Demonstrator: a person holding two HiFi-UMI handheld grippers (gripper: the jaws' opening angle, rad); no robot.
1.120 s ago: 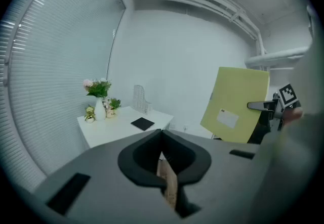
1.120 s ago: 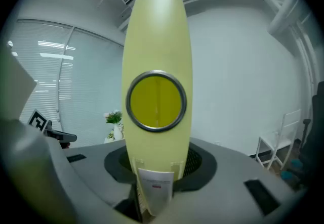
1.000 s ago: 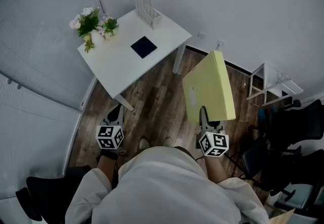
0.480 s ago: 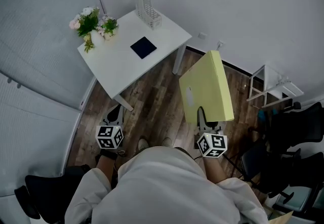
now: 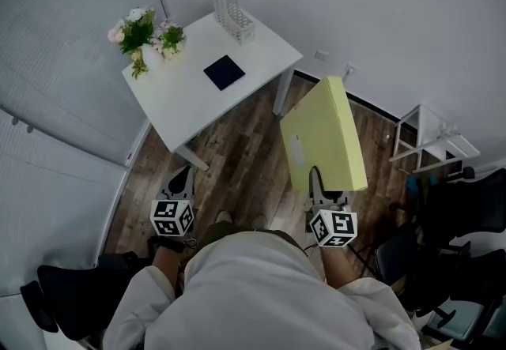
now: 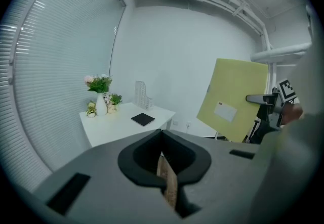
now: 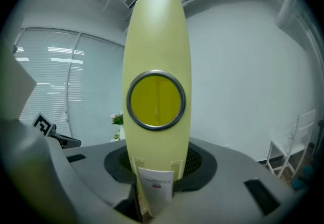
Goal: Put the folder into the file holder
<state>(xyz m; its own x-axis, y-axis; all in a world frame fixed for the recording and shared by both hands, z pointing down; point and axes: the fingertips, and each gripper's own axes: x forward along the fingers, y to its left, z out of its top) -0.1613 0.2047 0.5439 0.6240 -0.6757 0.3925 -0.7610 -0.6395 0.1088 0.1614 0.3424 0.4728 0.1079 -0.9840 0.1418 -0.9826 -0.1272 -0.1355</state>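
Note:
A yellow-green folder point(image 5: 324, 135) stands upright over the wooden floor, its lower edge clamped in my right gripper point(image 5: 319, 184). In the right gripper view the folder's spine point(image 7: 157, 41) rises straight up from between the jaws of that gripper point(image 7: 154, 187). The white mesh file holder point(image 5: 232, 9) stands at the far corner of the white table point(image 5: 178, 99), well ahead and to the left of the folder. My left gripper point(image 5: 180, 180) hangs low near the table's front leg, jaws together and empty. The left gripper view shows this gripper point(image 6: 164, 182), the file holder point(image 6: 142, 95) and the folder point(image 6: 235, 99).
Flower vases point(image 5: 146, 36) stand at the table's left corner and a black square pad point(image 5: 224, 72) lies near its middle. A white wire rack point(image 5: 431, 135) and black chairs point(image 5: 466, 206) stand at the right. Window blinds point(image 5: 55, 64) line the left side.
The folder and my right gripper have shifted slightly to the left. The left gripper has stayed where it was.

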